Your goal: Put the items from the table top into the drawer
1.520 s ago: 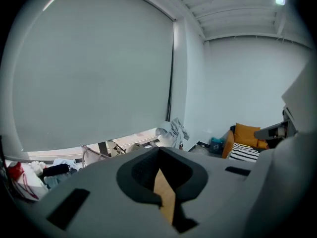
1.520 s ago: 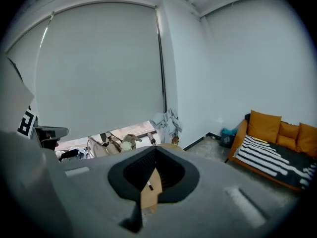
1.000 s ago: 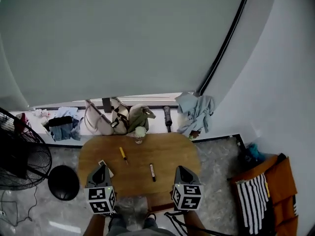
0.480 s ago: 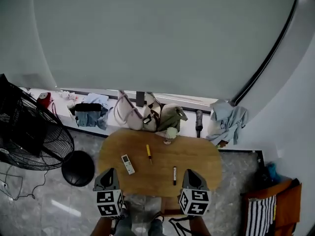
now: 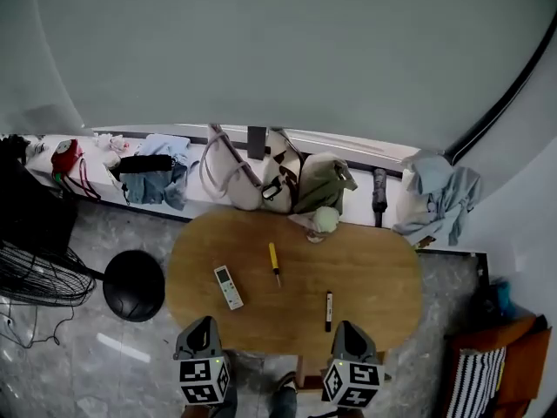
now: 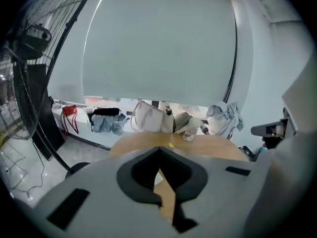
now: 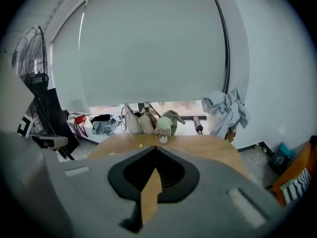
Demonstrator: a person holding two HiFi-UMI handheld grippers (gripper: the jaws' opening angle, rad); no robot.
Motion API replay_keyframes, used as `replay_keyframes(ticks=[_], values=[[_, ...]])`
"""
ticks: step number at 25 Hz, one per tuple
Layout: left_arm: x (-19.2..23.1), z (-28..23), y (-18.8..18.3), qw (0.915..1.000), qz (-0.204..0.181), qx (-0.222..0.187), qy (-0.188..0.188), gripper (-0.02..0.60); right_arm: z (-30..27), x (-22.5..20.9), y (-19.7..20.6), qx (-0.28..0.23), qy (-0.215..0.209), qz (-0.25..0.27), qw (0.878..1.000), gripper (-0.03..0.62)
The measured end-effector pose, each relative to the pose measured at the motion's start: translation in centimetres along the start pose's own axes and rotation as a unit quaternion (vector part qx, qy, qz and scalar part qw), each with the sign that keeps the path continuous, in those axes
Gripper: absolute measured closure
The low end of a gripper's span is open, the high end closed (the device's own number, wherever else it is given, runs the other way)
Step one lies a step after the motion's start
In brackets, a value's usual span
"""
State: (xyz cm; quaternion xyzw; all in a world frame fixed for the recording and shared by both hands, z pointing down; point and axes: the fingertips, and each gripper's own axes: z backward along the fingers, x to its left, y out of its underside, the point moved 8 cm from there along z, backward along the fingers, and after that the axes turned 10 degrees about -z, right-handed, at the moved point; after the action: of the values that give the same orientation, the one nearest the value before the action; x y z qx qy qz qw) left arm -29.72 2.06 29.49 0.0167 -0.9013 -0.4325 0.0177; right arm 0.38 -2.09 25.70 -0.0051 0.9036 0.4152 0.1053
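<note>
An oval wooden table [image 5: 374, 273] carries a white remote [image 5: 229, 286], a yellow-handled screwdriver [image 5: 274, 262], a black marker [image 5: 328, 310] and a small cup with a pale green top [image 5: 324, 222] at its far edge. My left gripper [image 5: 202, 327] hovers at the table's near edge, just short of the remote, jaws shut and empty. My right gripper [image 5: 348, 331] hangs at the near edge right of the marker, also shut with nothing in it. In the gripper views the left gripper [image 6: 159, 148] and right gripper [image 7: 156, 149] both point across the table. No drawer shows.
Handbags [image 5: 261, 177] and folded clothes [image 5: 155, 177] line the window ledge behind the table. A blue cloth [image 5: 439, 198] lies at the right. A fan's black round base [image 5: 133, 284] and cage [image 5: 35, 268] stand left of the table. A striped cushion [image 5: 474, 381] sits at bottom right.
Both grippers have sunk toward the table's near edge, still shut. The head view has swung, so the table sits more central and the remote is in full sight.
</note>
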Motion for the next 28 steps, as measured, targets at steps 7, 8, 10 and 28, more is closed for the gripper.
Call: replay_keyframes(ticks=[7,8,10,28], values=[[-0.3,-6.7,6.5,0.9995,0.018,0.027,-0.003,0.589,-5.2,-1.7,6.3,0.018,0.013,-0.036,0.999,0.589],[-0.3,-7.3,7.3,0.9994,0.020,0.030,-0.004,0.589,-5.8,-1.8,7.0,0.021,0.015,-0.039,0.999,0.589],[-0.3,-8.5,8.7,0.9990,0.026,0.035,-0.007,0.589,-6.7,-2.0,8.3,0.027,0.018,-0.046,0.998,0.589],[0.3,-14.9,11.9,0.9941,0.071,0.080,-0.018,0.457,-10.3,-3.8,11.6,0.083,0.033,-0.050,0.995,0.589]])
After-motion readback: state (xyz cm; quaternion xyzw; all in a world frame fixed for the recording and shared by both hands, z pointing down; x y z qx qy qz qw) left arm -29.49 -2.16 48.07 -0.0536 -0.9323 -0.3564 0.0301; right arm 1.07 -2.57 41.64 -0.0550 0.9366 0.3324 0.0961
